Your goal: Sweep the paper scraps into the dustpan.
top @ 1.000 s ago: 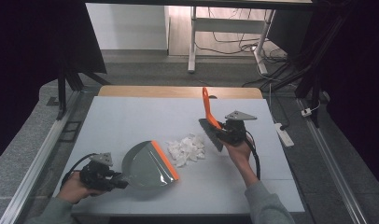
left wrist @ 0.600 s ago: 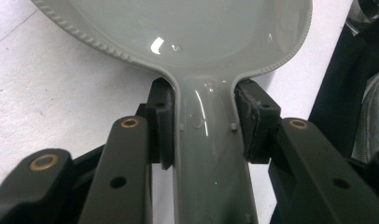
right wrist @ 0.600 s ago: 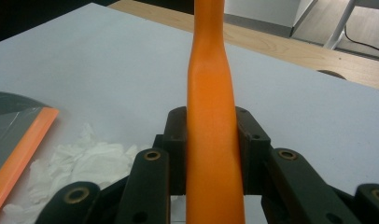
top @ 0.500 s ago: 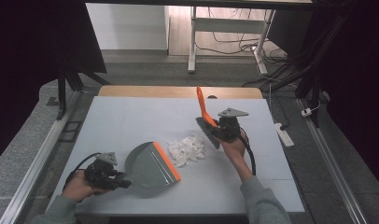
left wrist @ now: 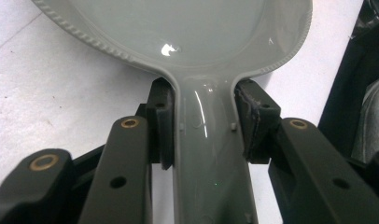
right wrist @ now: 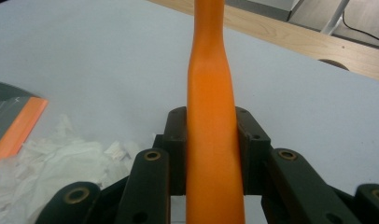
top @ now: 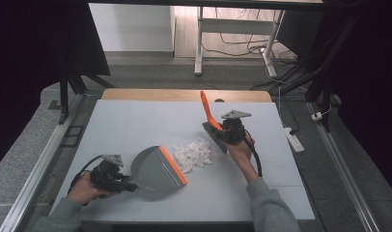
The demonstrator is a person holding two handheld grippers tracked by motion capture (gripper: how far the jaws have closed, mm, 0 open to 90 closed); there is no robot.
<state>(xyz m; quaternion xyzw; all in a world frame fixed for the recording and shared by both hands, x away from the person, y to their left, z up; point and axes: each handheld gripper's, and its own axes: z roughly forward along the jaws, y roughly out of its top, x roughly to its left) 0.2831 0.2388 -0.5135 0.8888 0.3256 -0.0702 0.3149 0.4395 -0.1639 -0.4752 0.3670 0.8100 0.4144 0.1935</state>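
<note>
A grey dustpan [top: 153,170] with an orange lip [top: 174,165] lies flat at the front left of the table. My left gripper [top: 118,180] is shut on its handle [left wrist: 211,158], and the pads press both sides just behind the pan [left wrist: 178,28]. A pile of white paper scraps [top: 194,153] lies right at the orange lip. To the right of the pile, my right gripper [top: 228,131] is shut on a brush's orange handle [right wrist: 210,116], which slants up and away. The brush's dark head [top: 214,137] sits low by the table, just right of the scraps [right wrist: 52,163].
A wooden strip [top: 184,95] runs along the far edge of the pale table [top: 136,121]. A white power strip [top: 291,137] lies off the right edge. A metal rail [top: 39,164] runs along the left side. Desk legs and cables stand beyond.
My right gripper has carried the brush a little to the left, closer to the paper scraps. The left gripper and dustpan have stayed put.
</note>
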